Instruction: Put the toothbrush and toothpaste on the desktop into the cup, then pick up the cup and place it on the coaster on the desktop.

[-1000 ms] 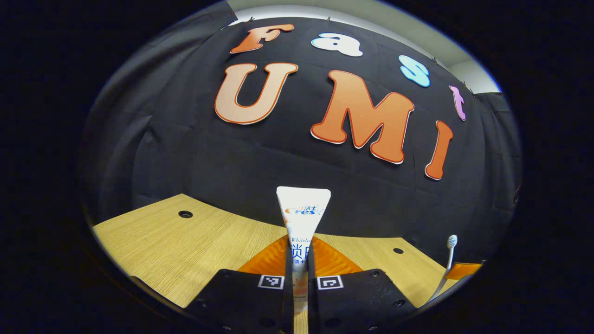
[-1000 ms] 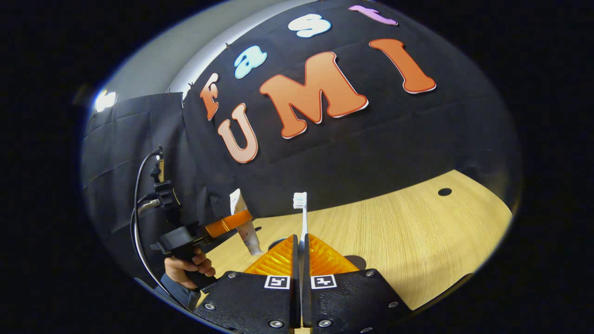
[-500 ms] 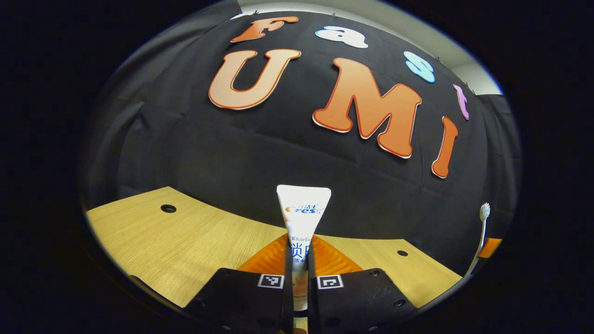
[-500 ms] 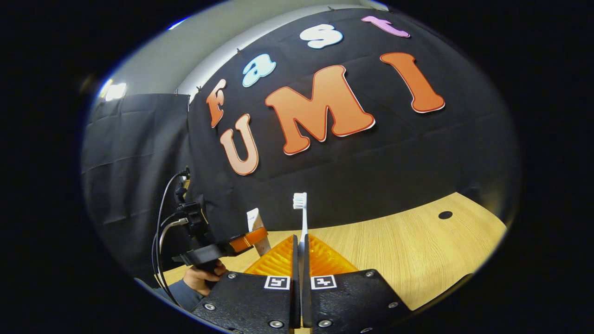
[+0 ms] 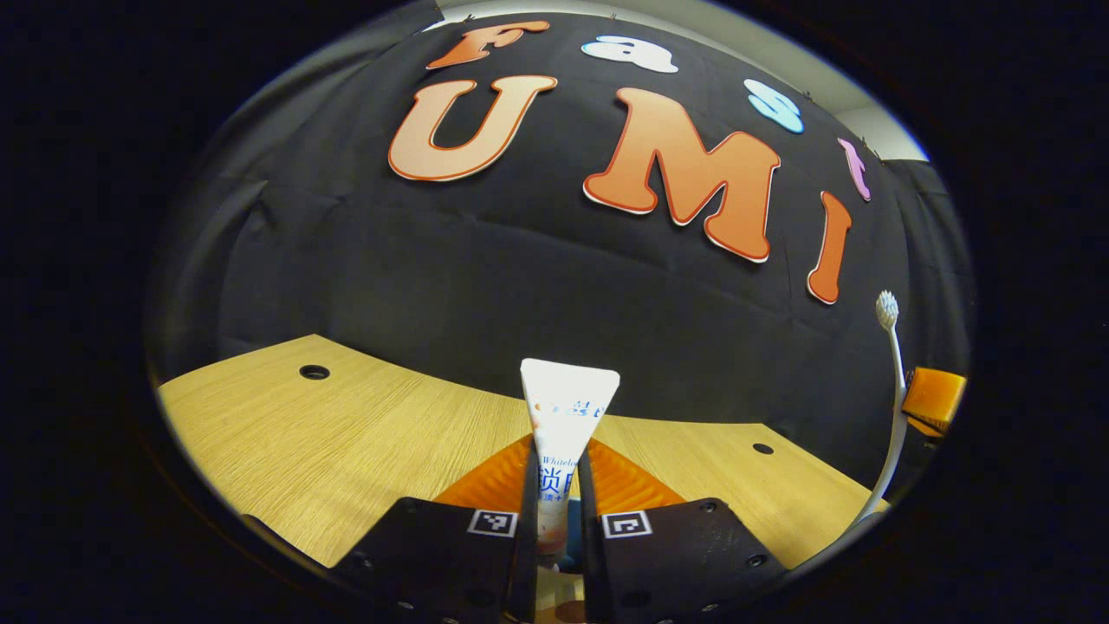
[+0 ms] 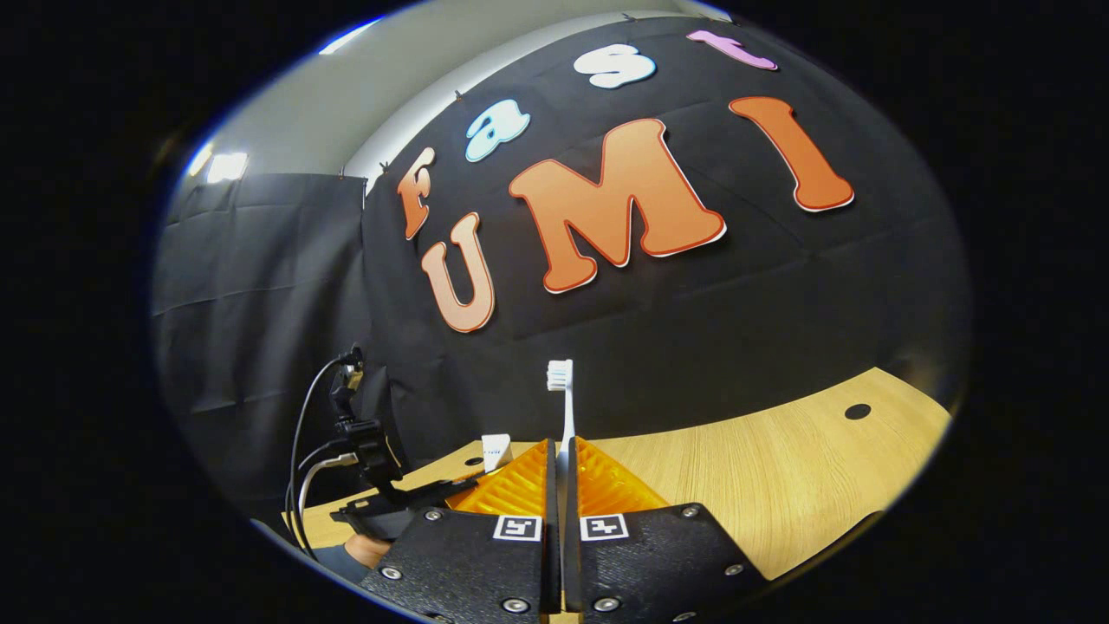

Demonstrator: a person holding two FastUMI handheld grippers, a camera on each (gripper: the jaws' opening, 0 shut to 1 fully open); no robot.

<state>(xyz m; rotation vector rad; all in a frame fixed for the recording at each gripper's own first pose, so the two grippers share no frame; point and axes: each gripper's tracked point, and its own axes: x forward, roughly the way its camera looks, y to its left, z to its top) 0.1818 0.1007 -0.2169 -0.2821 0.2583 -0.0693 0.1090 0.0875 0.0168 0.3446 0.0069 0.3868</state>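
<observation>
A white toothpaste tube (image 5: 567, 407) stands upright between the fingers of my left gripper (image 5: 554, 455). The fingers are slightly parted, so the tube sits loosely with its flat end up. Something bluish (image 5: 567, 563) shows low in the gap under the tube; I cannot tell what it is. My right gripper (image 6: 561, 446) is shut on the handle of a white toothbrush (image 6: 565, 407), bristles up. In the left gripper view the right gripper (image 5: 931, 399) and toothbrush (image 5: 892, 364) are at the far right. In the right gripper view the left gripper (image 6: 407, 507) is low on the left, with the toothpaste tube's top (image 6: 496, 449) above it.
The wooden desktop (image 5: 346, 433) runs under both grippers up to the black cloth wall. It has small round holes (image 5: 314, 372) (image 5: 762, 448) (image 6: 857, 411). A cable (image 6: 303, 459) and a hand (image 6: 364, 548) trail behind the left gripper.
My left fingers have parted a little and the toothpaste tube has sunk lower between them. The left gripper has dropped. The right gripper still holds the toothbrush and sits higher relative to the left.
</observation>
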